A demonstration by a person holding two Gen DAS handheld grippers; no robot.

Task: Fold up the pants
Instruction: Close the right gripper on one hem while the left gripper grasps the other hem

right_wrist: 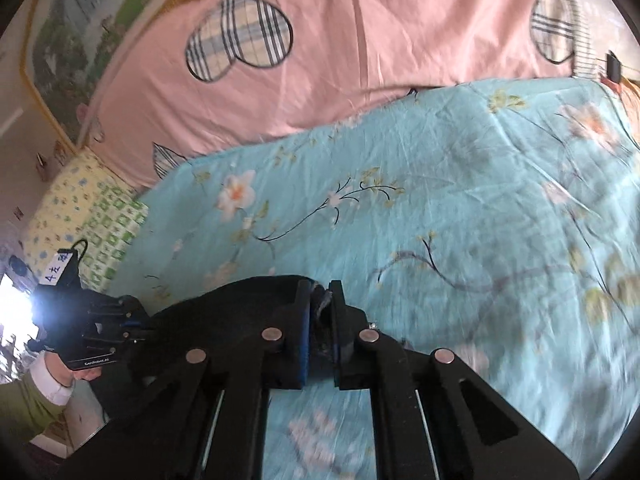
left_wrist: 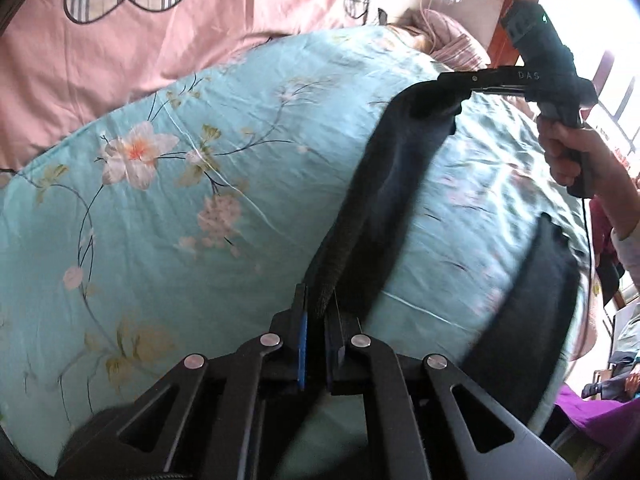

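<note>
Dark pants (left_wrist: 396,176) hang stretched between both grippers above a turquoise floral quilt (left_wrist: 200,208). In the left wrist view my left gripper (left_wrist: 316,312) is shut on one end of the waistband. The right gripper (left_wrist: 452,82) is at upper right, shut on the other end, a hand on its handle. A pant leg (left_wrist: 532,304) drapes over the quilt's right edge. In the right wrist view my right gripper (right_wrist: 320,300) is shut on the dark fabric (right_wrist: 224,304), which runs left to the left gripper (right_wrist: 132,326).
A pink sheet with plaid patches (right_wrist: 320,68) covers the bed beyond the quilt (right_wrist: 440,200). A yellow-green patterned pillow (right_wrist: 92,216) lies at the left. A bright window (left_wrist: 592,40) and wooden frame are at the right. Purple cloth (left_wrist: 600,412) lies low right.
</note>
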